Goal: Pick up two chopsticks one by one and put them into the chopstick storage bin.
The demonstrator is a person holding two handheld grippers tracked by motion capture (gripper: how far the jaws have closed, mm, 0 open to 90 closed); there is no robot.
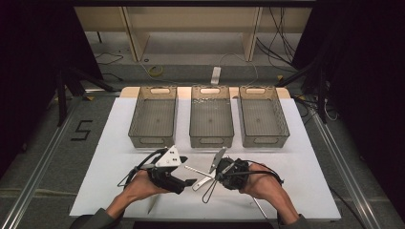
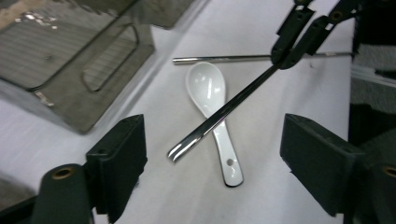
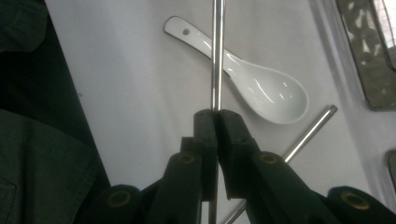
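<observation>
High view: a white board (image 1: 286, 191) lies on the table, with three grey mesh bins (image 1: 211, 121) in a row along its far edge. Both hands come in from the bottom. The left gripper (image 1: 184, 179) sits at the near centre-left, the right gripper (image 1: 217, 175) just beside it at the near centre, their tips close together. Between them lie a white spoon (image 1: 203, 182) and a steel rod (image 1: 196, 170) (small and partly hidden here).

Left gripper view: the gripper's own jaws stand wide apart with nothing between them, over the board (image 2: 261, 196). Ahead, the spoon (image 2: 210, 102) lies bowl up, handle toward the camera. A steel stick (image 2: 219, 114) crosses over its handle, gripped at its far end by the right gripper (image 2: 292, 44). The rod (image 2: 219, 59) lies just beyond the bowl, and a bin (image 2: 70, 70) is at the upper left.

Right gripper view: the right gripper (image 3: 217, 116) is clenched on the stick (image 3: 217, 56), which runs straight up across the neck of the spoon (image 3: 266, 91). The rod (image 3: 310, 130) lies slanted to the right of the jaws, near the bowl. A dark sleeve (image 3: 37, 154) is at the left.
</observation>
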